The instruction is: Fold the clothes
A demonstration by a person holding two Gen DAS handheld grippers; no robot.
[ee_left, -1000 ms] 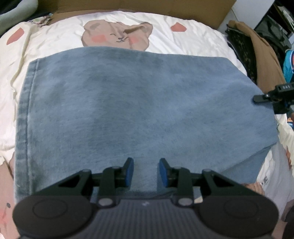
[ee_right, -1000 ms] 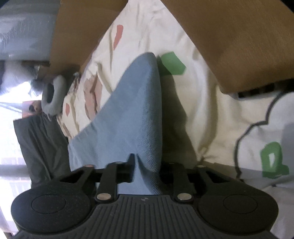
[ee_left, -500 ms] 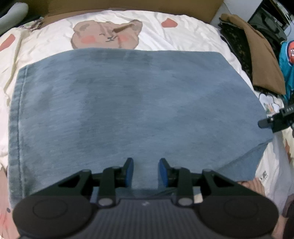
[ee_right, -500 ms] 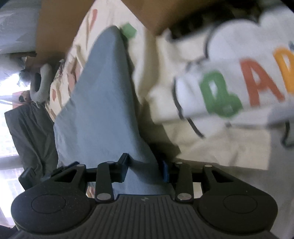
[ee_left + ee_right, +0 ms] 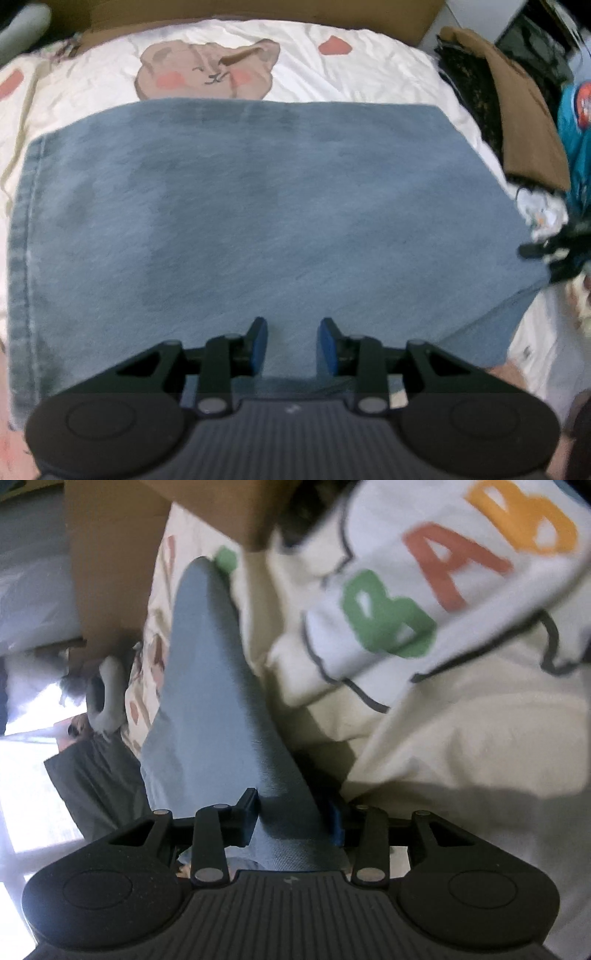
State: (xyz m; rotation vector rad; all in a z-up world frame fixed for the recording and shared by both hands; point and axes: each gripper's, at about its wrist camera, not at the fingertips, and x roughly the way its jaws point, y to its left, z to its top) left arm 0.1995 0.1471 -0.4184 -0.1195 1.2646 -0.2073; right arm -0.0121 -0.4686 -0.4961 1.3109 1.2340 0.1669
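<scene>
A blue denim-like garment (image 5: 277, 206) lies folded flat on a white bed sheet (image 5: 332, 74) with a bear print. My left gripper (image 5: 291, 345) sits at its near edge, pointing steeply down. Its blue pads stand a little apart and cloth rises between them into the gripper. At the cloth's right corner, my right gripper (image 5: 550, 253) shows as a blurred dark shape. In the right wrist view the garment (image 5: 214, 701) runs away as a ridge. There the cloth fills the gap between the pads of my right gripper (image 5: 293, 819).
A white garment with coloured letters (image 5: 424, 590) lies just right of the blue cloth. A brown cloth (image 5: 524, 122) over dark fabric and a teal item (image 5: 578, 122) crowd the bed's right side. Cardboard (image 5: 110, 572) stands behind the bed. A grey object (image 5: 107, 694) lies at its far end.
My right gripper has sunk toward the cloth's near right corner and rolled, bringing the lettered garment into its view. Its jaws stand wider than before. The left gripper has kept still.
</scene>
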